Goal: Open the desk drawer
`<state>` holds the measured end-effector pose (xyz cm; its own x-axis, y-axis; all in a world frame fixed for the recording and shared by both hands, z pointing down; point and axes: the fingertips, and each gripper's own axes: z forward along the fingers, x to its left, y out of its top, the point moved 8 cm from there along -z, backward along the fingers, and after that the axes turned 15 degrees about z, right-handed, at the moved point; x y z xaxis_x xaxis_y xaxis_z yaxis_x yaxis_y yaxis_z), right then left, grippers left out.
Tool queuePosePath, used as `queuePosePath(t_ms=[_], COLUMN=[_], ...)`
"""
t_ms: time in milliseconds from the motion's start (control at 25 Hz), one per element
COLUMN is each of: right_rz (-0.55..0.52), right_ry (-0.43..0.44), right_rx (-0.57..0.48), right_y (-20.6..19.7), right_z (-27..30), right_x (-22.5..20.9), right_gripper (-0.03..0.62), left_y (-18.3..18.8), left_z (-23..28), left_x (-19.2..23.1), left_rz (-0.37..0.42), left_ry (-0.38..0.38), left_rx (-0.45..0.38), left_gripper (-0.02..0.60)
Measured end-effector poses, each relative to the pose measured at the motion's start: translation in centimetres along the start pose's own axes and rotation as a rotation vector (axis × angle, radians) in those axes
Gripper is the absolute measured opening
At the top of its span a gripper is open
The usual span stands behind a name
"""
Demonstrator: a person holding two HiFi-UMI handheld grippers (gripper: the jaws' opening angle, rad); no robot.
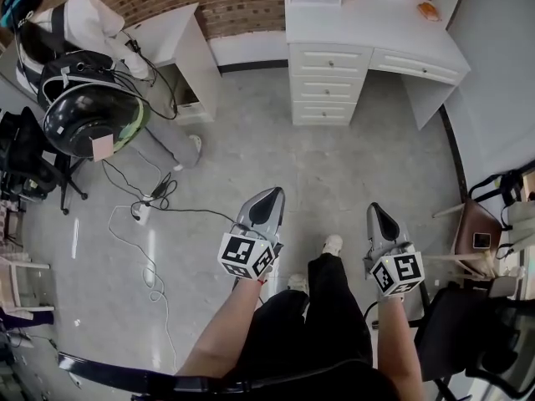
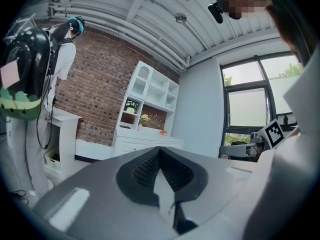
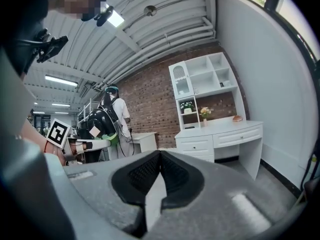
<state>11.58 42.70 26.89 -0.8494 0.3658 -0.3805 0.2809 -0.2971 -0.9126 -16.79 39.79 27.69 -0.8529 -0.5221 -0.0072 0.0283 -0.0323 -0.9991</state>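
The white desk (image 1: 376,19) stands against the brick wall at the far side of the room. It has a stack of small drawers (image 1: 328,86) on the left and a wide drawer (image 1: 415,67) over the knee space, all closed. Far short of it, over the grey floor, are my left gripper (image 1: 274,193) and right gripper (image 1: 374,209); both point toward it and are shut on nothing. In the right gripper view the desk (image 3: 220,134) is well beyond the closed jaw tips (image 3: 160,153). In the left gripper view the desk (image 2: 145,144) lies far beyond the tips (image 2: 160,150).
A person with a black backpack (image 1: 88,111) stands at a small white table (image 1: 171,36) on the left. Cables and a power strip (image 1: 142,214) lie on the floor. A black chair (image 1: 468,332) and a wooden stool (image 1: 476,228) stand at the right. A small orange thing (image 1: 428,10) sits on the desk.
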Motion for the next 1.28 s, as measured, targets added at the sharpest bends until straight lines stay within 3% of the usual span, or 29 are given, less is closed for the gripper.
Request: queuePosePath(t_ms=[320, 680, 1280], right_rz=[0.005, -0.003, 0.038], right_ry=[0.031, 0.092, 0.157], right_rx=[0.025, 0.051, 0.099], right_y=[1.4, 5.4, 8.8], right_z=[6.1, 15.0, 24.4], right_x=[-2.7, -7.7, -15.9], right_gripper=[0.002, 0.002, 0.002], left_y=[-0.5, 0.5, 0.5], left_z=[4.5, 13.0, 23.4], left_x=[3.2, 7.0, 9.0], left_rz=[-0.006, 0.002, 0.0], left_ry=[0.039, 0.084, 0.152], left_rx=[0.018, 0.027, 0.062], left_gripper=[0.0, 0.0, 0.0])
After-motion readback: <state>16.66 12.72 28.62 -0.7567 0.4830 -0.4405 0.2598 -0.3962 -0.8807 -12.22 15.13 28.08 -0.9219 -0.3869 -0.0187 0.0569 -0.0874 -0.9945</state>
